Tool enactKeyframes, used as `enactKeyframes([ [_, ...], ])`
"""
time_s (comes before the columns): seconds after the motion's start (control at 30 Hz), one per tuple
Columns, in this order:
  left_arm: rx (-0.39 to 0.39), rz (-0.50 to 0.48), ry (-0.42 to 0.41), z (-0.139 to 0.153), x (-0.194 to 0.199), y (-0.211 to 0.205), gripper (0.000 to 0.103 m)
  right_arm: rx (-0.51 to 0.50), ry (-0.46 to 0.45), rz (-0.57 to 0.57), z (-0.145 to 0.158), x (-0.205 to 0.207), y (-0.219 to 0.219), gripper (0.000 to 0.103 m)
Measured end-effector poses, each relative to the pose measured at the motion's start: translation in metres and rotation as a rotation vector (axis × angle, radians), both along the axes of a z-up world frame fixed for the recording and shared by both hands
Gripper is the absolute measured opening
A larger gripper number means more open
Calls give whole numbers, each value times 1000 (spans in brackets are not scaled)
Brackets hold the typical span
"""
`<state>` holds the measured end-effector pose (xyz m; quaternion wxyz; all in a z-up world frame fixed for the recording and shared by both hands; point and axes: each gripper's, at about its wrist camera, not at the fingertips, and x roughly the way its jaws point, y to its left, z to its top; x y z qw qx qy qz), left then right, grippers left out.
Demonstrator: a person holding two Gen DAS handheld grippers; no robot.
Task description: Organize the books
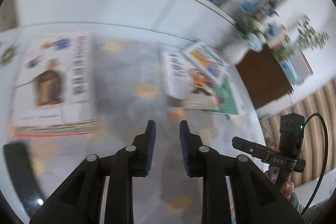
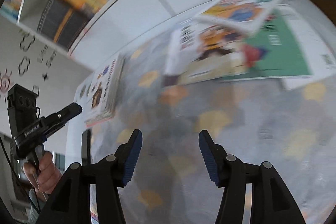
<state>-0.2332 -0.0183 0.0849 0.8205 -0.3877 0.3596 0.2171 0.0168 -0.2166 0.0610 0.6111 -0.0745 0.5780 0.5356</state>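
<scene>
Both views are motion-blurred. A white-covered book stack point(image 1: 54, 81) lies flat at the table's point(image 1: 130, 161) left; 3 overlapping books point(image 2: 237, 43), the lowest green, lie right of it. The left gripper point(image 1: 167, 133) hovers narrowly parted, the right gripper point(image 2: 170, 145) wide, both holding nothing.

Grey patterned tablecloth point(image 1: 130, 77) on table; blurred plants point(image 1: 310, 37) near brown panel point(image 1: 262, 79)
</scene>
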Motion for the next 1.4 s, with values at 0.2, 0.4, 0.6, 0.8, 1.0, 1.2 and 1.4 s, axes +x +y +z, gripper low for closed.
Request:
enactKeyframes([
  [0.2,71,-86,31,19,82,-53,27,21,-57,-72,28,60,-50,54],
  [0.4,85,-104,26,27,128,-86,27,32,-199,-80,69,94,-78,56],
  [0.6,100,-96,16,41,153,-102,27,35,-288,-85,89,117,-91,56],
  [0.8,123,-91,39,49,170,-110,27,52,-329,-81,99,129,-96,56],
  [1.0,115,-68,63,44,183,-101,32,58,-316,-63,93,139,-93,56],
  [1.2,83,-35,113,17,200,-63,47,45,-234,-59,66,158,-72,64],
  [1.4,57,2,154,-16,239,-8,47,22,-174,-54,32,176,-24,65],
])
